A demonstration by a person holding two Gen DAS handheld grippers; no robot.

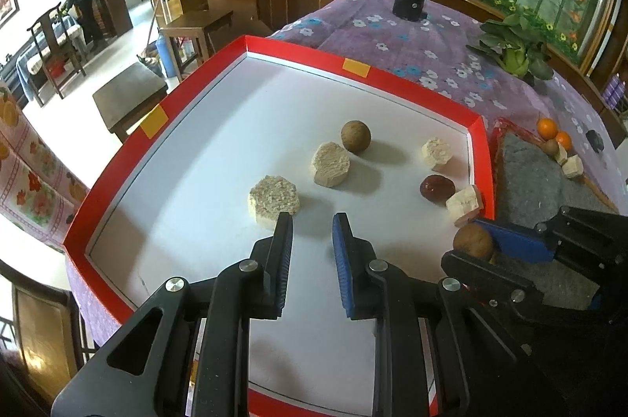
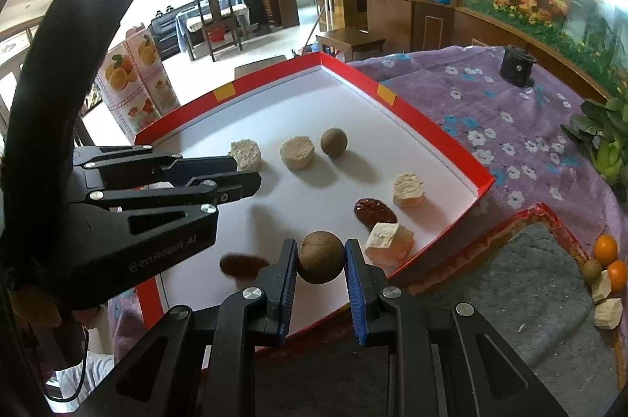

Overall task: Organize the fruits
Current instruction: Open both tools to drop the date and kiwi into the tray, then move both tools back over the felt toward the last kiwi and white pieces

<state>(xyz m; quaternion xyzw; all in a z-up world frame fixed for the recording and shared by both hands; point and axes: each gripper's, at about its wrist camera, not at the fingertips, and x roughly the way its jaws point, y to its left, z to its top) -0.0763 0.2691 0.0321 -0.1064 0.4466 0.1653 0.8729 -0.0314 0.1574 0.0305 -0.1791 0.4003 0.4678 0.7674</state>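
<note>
A red-rimmed white tray (image 1: 412, 85) (image 2: 435, 126) holds a brown ball fruit (image 1: 355, 136) (image 2: 333, 141), several pale cake-like pieces (image 1: 330, 164) (image 2: 297, 153), a dark red date (image 1: 437, 186) (image 2: 373, 210) and a pale cube (image 1: 464, 204) (image 2: 388, 244). My right gripper (image 2: 320, 260) is shut on another brown ball fruit (image 2: 321, 257) (image 1: 472, 241) above the tray's right edge. My left gripper (image 1: 313, 221) is open and empty over the tray, near a flat pale piece (image 1: 274, 199). It also shows in the right wrist view (image 2: 247, 173).
A second red-edged tray with grey felt (image 1: 530, 173) (image 2: 549, 260) lies to the right, holding oranges (image 1: 547, 128) (image 2: 605, 248), a small brown fruit and pale cubes. A black cylinder (image 1: 408, 1) (image 2: 517, 66) and leafy greens (image 1: 514, 52) sit on the purple flowered cloth.
</note>
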